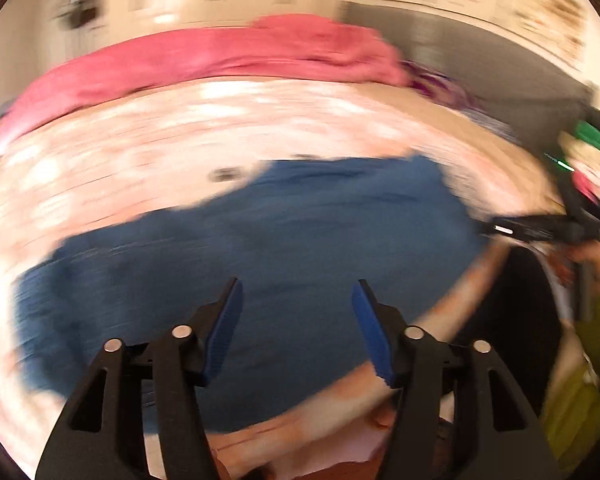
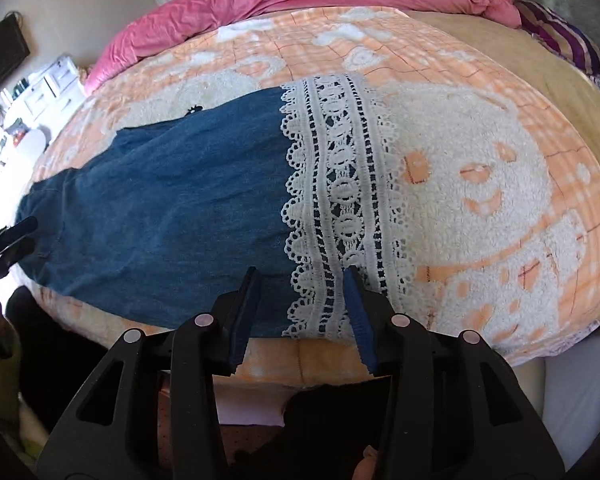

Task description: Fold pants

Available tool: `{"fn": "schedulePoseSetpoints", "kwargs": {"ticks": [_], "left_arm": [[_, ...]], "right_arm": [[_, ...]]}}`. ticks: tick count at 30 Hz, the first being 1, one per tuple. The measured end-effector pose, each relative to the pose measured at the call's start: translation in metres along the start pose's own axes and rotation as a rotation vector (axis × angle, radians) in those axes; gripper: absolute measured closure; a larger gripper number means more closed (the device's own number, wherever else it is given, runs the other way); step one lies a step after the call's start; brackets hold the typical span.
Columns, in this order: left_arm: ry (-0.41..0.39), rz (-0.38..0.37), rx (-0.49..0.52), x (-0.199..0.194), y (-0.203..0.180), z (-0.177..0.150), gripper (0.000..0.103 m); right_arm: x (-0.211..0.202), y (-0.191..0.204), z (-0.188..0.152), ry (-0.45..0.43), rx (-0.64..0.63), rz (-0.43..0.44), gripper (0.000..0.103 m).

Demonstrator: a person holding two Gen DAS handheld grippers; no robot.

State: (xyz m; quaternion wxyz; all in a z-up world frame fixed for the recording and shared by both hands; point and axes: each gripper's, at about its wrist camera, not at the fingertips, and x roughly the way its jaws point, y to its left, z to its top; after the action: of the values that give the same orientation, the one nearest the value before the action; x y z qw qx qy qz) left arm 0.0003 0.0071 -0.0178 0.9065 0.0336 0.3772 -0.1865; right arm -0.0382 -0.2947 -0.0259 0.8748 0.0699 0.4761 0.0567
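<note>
The blue denim pants (image 2: 172, 208) lie flat across the middle of the bed (image 2: 480, 208), on an orange and white fleece blanket, their white lace hem (image 2: 336, 200) at centre frame. The right gripper (image 2: 302, 276) hovers low centre over that hem, jaws wide apart and empty. The left gripper (image 1: 296, 292), in a blurred view, hangs jaws spread and empty above the denim.

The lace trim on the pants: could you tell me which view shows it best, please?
The right wrist view: the lace trim is sharp and spans the pants fully. The left wrist view is motion-blurred and shows only blue cloth, no lace.
</note>
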Motion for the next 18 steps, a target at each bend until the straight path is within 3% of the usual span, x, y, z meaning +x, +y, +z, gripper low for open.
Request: {"fn": "schedulePoseSetpoints", "kwargs": {"ticks": [3,6,9,12,14,16,18], "left_arm": [[-0.027,0.165,-0.070,-0.018,0.033,-0.002,0.045],[-0.030,0.219,-0.122,-0.026,0.058,-0.003,0.036],[0.002,0.179,-0.108,-0.012,0.056,-0.001,0.036],[0.017,0.109,-0.096,0.004,0.050,0.003,0.036],[0.048,0.159,-0.101,0.019,0.052,0.004,0.036],[0.079,0.236,-0.091,0.033,0.062,-0.001,0.042],[0.088,0.244,-0.098,0.039,0.069,-0.004,0.043]], "right_arm": [[-0.011,0.009,0.003,-0.044,-0.029,-0.009,0.056],[-0.016,0.020,0.011,-0.080,-0.058,0.022,0.054],[-0.007,0.034,0.021,-0.073,-0.112,0.028,0.052],[0.012,0.033,0.025,-0.017,-0.113,-0.041,0.052],[0.020,0.023,0.022,0.007,-0.091,-0.058,0.052],[0.018,0.016,0.018,-0.003,-0.076,-0.034,0.053],[0.017,0.017,0.015,-0.009,-0.092,-0.040,0.053]]}}
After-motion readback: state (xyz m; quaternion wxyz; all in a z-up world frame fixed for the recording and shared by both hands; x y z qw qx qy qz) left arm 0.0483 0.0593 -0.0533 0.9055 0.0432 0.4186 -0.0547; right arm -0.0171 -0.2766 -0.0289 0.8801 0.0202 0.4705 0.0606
